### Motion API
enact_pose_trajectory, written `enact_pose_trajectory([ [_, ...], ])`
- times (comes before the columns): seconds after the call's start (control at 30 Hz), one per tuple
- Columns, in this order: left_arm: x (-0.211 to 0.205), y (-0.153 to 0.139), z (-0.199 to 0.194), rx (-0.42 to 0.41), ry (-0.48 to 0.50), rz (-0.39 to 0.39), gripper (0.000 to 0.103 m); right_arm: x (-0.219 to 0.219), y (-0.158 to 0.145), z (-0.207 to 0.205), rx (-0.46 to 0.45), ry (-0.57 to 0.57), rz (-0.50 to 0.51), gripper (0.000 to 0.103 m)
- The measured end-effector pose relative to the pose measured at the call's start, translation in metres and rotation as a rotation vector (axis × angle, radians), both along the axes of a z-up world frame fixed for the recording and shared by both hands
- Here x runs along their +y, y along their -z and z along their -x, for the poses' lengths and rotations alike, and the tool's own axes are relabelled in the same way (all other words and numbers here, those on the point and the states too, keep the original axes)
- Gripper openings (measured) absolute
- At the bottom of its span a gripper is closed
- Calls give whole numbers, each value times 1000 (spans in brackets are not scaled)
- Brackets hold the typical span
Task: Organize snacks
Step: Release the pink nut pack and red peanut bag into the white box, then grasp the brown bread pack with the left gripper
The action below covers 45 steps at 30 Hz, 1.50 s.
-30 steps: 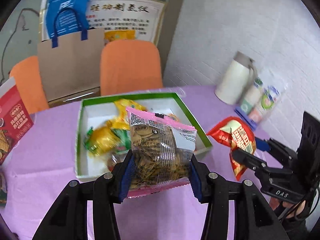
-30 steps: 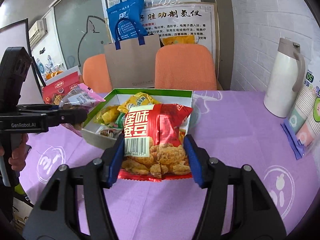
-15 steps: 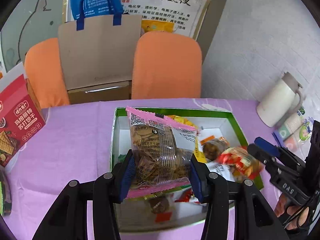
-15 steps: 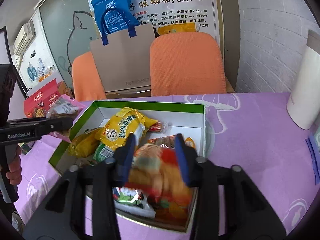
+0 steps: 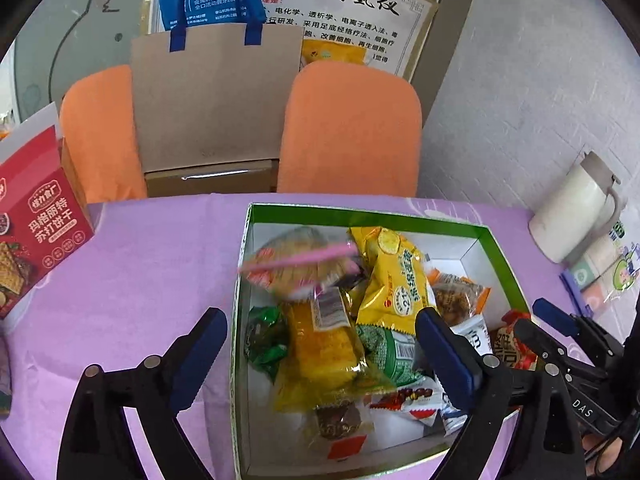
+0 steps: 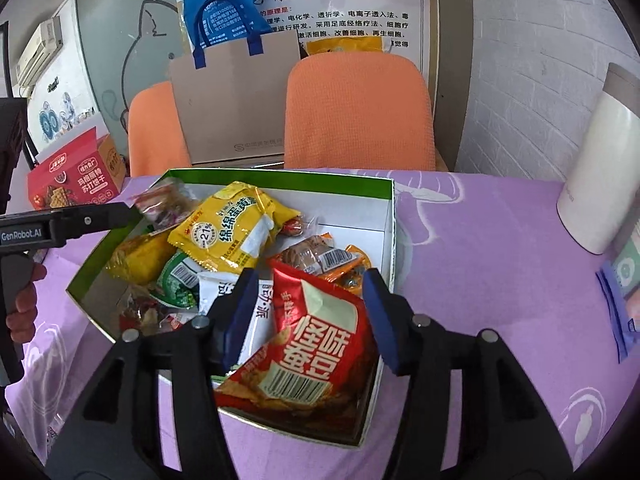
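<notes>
**Both snack packs just let go over the box**

So a second back each gripper was pinching a pack out over the purple tablecloth [image 5: 152,264], short of the green-rimmed box [image 5: 360,214]. Now both sit right over the box and both have let go.

Left gripper [image 5: 320,352]: its jaws are opening, already spread wide, one blue pad outside the box's left wall and the other over the pile. Nothing is between them. The pink-edged cookie pack [image 5: 300,264] it was squeezing is now a blur in the box's far left corner, clear of the pads; I can't tell if it has landed or is mid-drop.

Right gripper [image 6: 308,316]: jaws are opening too. The red bean-snack bag [image 6: 308,344] lies tilted between the pads, in the box's near right corner, on top of a white pack. It looks loose, with a gap on the left side, though the right pad is close enough that I can't swear it's off the bag.

Rest of the box looks the same: the yellow cake pack [image 6: 228,232] near the middle, orange wrapped bits beside it, a green pack lower down. The red cracker box [image 5: 32,224] sits at the tabletop's left edge, the white thermos [image 6: 600,168] at the right edge.
</notes>
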State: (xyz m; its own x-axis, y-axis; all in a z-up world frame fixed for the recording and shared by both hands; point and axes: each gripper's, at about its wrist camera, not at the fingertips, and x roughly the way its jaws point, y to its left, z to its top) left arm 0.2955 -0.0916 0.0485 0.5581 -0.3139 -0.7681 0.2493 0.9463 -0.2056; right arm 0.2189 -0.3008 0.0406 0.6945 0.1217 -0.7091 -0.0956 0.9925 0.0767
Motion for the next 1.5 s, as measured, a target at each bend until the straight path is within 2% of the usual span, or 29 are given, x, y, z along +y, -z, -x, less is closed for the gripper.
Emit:
enact_pose_trajectory([
  [0.2, -5, -14, 27, -47, 15, -67, 97, 9, -2, 13, 16, -12, 3, 69],
  [0.27, -3, -22, 38, -65, 10, -65, 97, 10, -11, 24, -4, -13, -6, 76],
  [0.33, -1, -32, 51, -85, 5, -64, 97, 10, -21, 38, -28, -15, -16, 89],
  [0.43, 0, -46, 75, -122, -11, -87, 97, 13, -36, 60, -54, -9, -11, 97],
  [0.6, 3, -61, 118, -152, -5, -84, 97, 19, -49, 100, -75, -8, -23, 99],
  [0.77, 7, -64, 160, -150, 7, -91, 97, 30, -45, 140, -78, -23, -54, 100],
  [1.0, 36, -43, 226, -147, 23, -131, 97, 57, -16, 189, -36, -106, -135, 101],
  [1.2, 70, 0, 261, -29, 0, -58, 97, 97, 24, 219, 79, -259, -215, 101],
  [1.37, 91, 29, 283, 52, -14, 2, 97, 130, 40, 240, 127, -391, -187, 101],
  [1.5, 100, 34, 288, 78, -4, 75, 95, 149, 49, 245, 141, -448, -152, 101],
])
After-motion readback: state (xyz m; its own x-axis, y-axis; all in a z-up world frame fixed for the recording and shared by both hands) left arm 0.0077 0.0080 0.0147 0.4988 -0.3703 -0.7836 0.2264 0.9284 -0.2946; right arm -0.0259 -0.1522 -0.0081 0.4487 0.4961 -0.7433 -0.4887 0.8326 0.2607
